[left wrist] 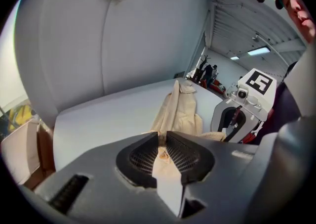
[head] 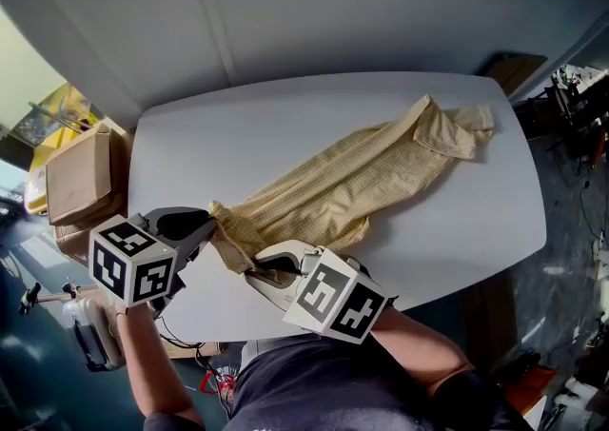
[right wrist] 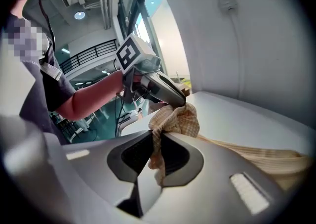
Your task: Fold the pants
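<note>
Pale yellow checked pants lie in a long diagonal strip across the white table, from its near left edge to the far right. Their near end is bunched and lifted between both grippers. My left gripper is shut on that end's left corner; the cloth shows pinched between its pads. My right gripper is shut on the neighbouring corner, with fabric hanging from its jaws. The pants stretch away over the table in the left gripper view. The far end lies folded over itself.
A cardboard box stands on the floor off the table's left edge, with a second table seam behind. Cables and equipment crowd the floor at the right. The table's near edge runs right below the grippers.
</note>
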{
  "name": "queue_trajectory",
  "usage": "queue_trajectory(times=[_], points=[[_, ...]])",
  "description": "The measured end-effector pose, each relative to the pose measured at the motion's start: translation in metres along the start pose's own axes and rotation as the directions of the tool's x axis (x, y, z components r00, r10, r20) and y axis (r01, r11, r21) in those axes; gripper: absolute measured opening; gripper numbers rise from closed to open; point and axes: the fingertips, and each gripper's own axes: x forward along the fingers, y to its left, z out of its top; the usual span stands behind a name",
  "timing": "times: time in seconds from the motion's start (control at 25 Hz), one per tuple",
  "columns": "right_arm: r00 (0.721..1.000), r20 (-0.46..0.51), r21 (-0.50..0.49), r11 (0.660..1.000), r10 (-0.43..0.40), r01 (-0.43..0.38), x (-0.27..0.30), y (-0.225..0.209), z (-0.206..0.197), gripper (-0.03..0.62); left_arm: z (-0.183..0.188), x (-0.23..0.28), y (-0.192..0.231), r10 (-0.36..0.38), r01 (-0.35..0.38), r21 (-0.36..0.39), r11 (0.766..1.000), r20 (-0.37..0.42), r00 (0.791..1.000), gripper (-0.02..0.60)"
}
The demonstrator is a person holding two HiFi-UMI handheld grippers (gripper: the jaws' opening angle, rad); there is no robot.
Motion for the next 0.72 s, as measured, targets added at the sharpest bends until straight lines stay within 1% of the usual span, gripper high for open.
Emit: queue_trajectory(times=[0.2, 0.32, 0.48, 0.72], points=[[0.992, 0.025, 0.055, 0.991, -0.127, 0.125, -0.071, -0.058, -0.018, 0.044, 0.064, 0.054, -0.035, -0.040, 0.039, 0.031, 0.999, 0.041, 0.998, 0.058], [0.983, 0.034, 0.089, 0.980, -0.183, 0.179, -0.110, -0.092, -0.030, 0.044, 0.099, 0.091, -0.056, -0.046, 0.044, 0.059, 0.997, 0.035, 0.998, 0.058], [0.969, 0.036, 0.121, 0.964, -0.243, 0.237, -0.152, -0.136, -0.051, 0.044, 0.137, 0.138, -0.077, -0.059, 0.057, 0.094, 0.994, 0.021, 0.998, 0.057], [0.953, 0.037, 0.174, 0.941, -0.301, 0.290, -0.220, -0.192, -0.085, 0.046, 0.186, 0.209, -0.118, -0.070, 0.070, 0.146, 0.987, -0.009, 0.998, 0.057]])
